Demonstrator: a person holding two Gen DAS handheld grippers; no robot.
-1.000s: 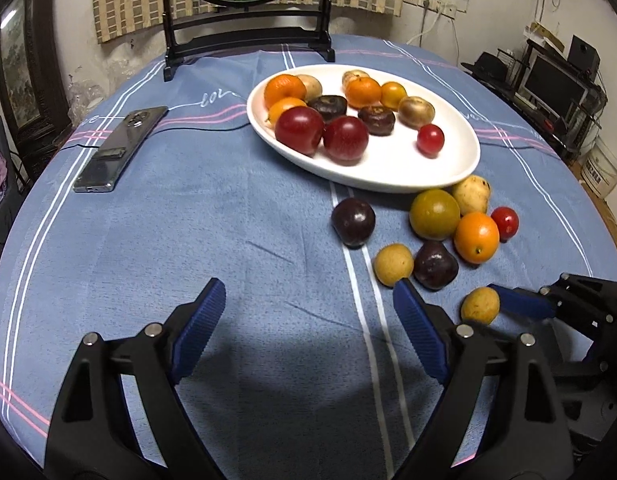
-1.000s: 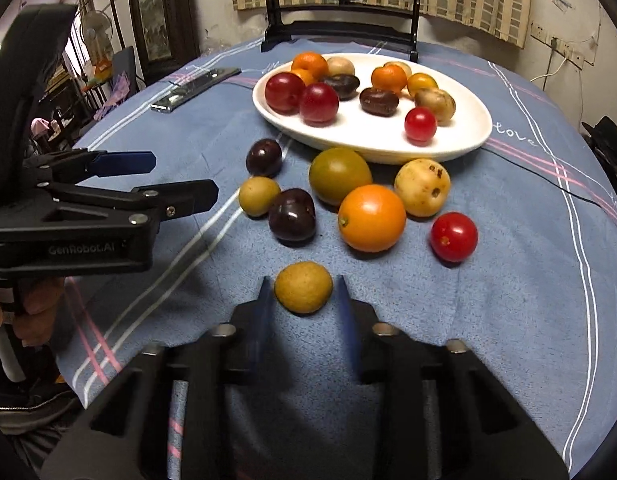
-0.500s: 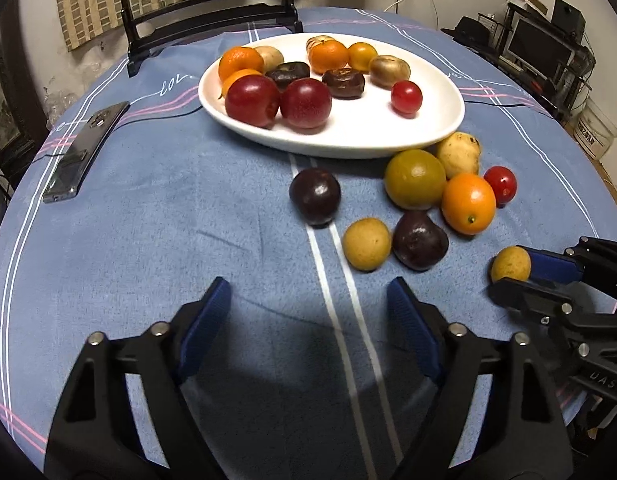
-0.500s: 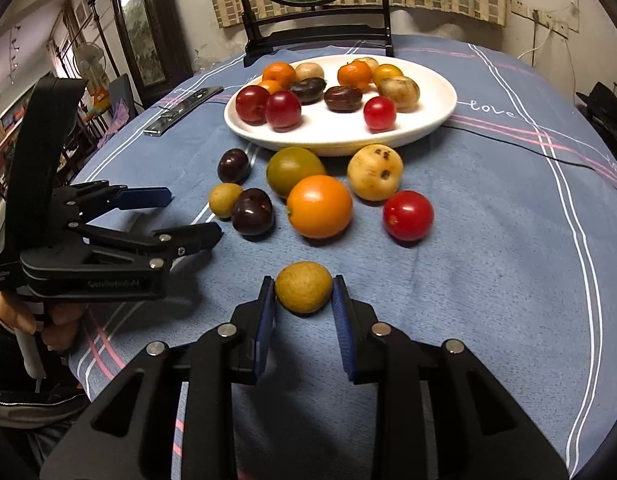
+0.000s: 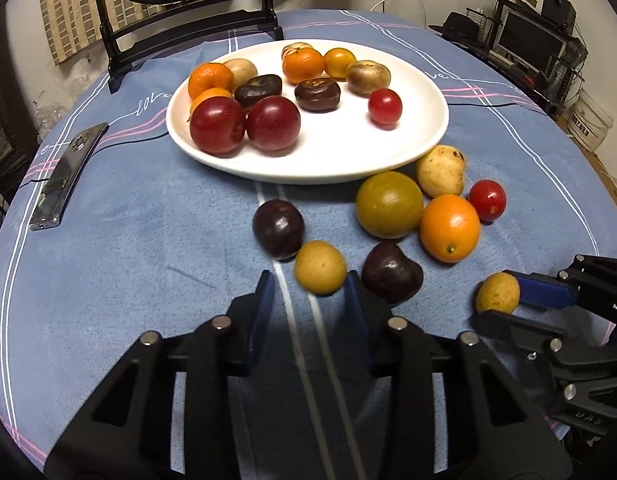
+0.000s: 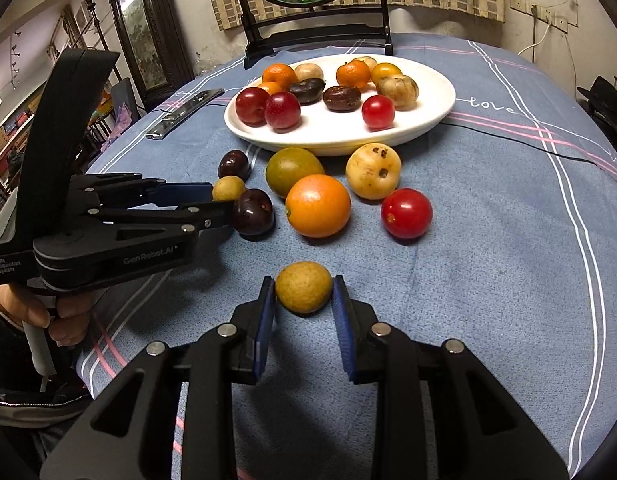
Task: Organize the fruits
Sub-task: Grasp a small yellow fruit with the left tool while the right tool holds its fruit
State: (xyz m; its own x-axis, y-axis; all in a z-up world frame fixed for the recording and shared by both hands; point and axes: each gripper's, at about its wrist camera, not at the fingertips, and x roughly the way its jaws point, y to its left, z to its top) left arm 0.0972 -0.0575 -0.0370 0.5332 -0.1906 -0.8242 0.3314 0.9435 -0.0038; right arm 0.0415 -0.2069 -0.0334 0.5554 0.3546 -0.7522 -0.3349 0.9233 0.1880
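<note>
A white plate (image 5: 424,140) (image 6: 436,116) holds several fruits. Loose fruits lie on the blue cloth in front of it. Among them are a dark plum (image 5: 278,229), a green-yellow fruit (image 5: 389,204), an orange (image 5: 449,227) and a cherry tomato (image 5: 487,200). My left gripper (image 5: 310,292) (image 6: 224,204) is closing around a small yellow fruit (image 5: 320,267) (image 6: 227,187) at its fingertips, and a gap still shows on one side. My right gripper (image 6: 304,300) (image 5: 504,300) is shut on another small yellow fruit (image 6: 304,287) (image 5: 498,293), which rests on the cloth.
A second dark plum (image 5: 391,273) lies right beside the left gripper's right finger. A phone (image 5: 66,178) lies at the left of the table. A black framed stand (image 5: 188,20) rises behind the plate. A hand (image 6: 64,312) holds the left gripper's handle.
The left gripper has moved forward up to the small yellow fruit and its jaws have narrowed sharply around it. The right gripper stays shut on its yellow fruit.
</note>
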